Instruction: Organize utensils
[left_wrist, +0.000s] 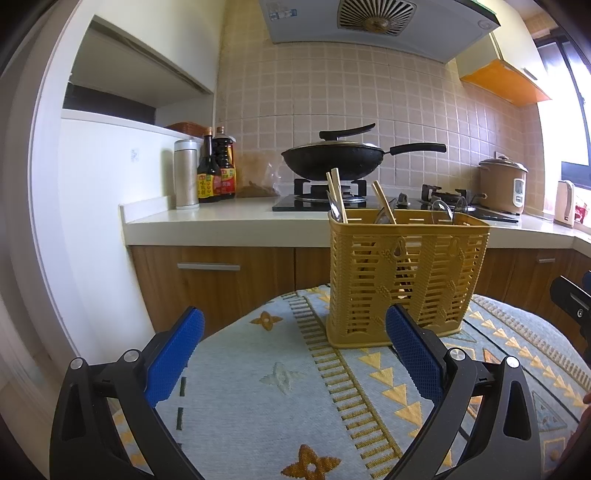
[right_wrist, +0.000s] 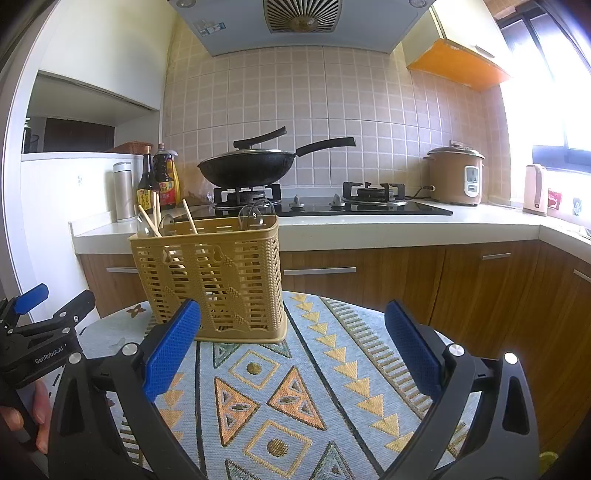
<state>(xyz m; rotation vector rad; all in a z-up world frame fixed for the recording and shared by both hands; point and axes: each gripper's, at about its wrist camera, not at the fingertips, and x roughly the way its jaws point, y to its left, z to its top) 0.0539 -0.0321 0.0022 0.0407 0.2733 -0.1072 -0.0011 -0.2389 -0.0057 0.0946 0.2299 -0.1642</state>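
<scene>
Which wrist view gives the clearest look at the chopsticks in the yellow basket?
The left wrist view: the chopsticks rise clear of the yellow basket against the pale counter. In the right wrist view they appear smaller, off to the left, partly overlapping the bottles behind.

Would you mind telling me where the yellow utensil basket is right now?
The yellow utensil basket stands upright on the patterned cloth, ahead of the left gripper toward its right finger, with the stove counter behind.

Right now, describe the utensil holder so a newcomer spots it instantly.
Find the round table with the patterned cloth in front of the kitchen counter. On it stands the yellow slatted plastic basket, upright, beyond both open tools. It is the only thing on the cloth, with wooden chopsticks and clear spoons poking out of its top.
</scene>
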